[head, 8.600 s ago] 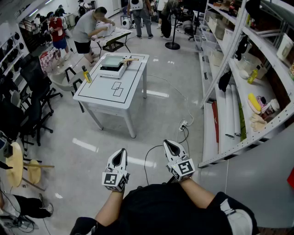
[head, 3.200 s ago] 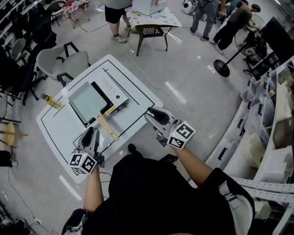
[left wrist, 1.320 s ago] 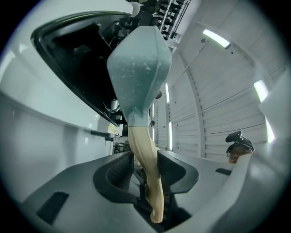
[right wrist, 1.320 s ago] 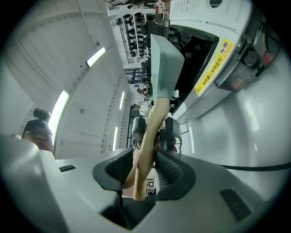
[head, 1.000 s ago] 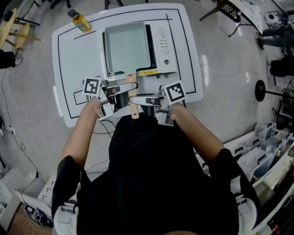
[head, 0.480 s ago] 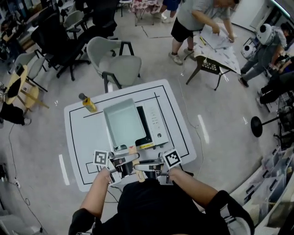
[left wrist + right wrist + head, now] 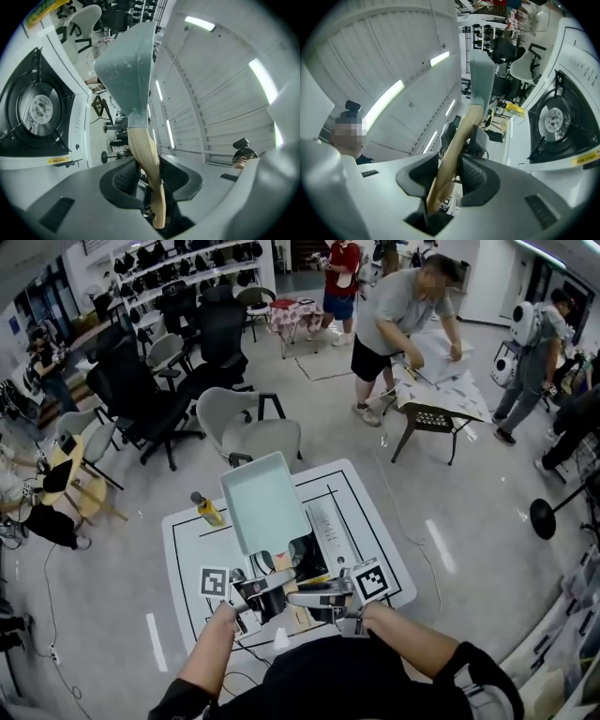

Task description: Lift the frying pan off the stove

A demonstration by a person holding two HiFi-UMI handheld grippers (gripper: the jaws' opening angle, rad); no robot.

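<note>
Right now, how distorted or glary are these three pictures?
Head view: fisheye bends the room; light streaks glare on the floor. Left gripper view: dark round vignette, ceiling lights blown out. Right gripper view: same vignette; the pan handle looms oversized.

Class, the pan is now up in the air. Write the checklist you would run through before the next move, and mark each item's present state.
1. Is the frying pan clear of the stove burner? Ok, it hangs above it.
2. Is the left gripper on the wooden handle? Ok, its jaws have just been closing on it.
3. Is the right gripper on the wooden handle? Ok, but its jaws have just been opening.
4. Is the pan level? Cannot tell.
5. Is the pan empty? Ok.
6. Is the yellow bottle clear of the pan? Ok.
</note>
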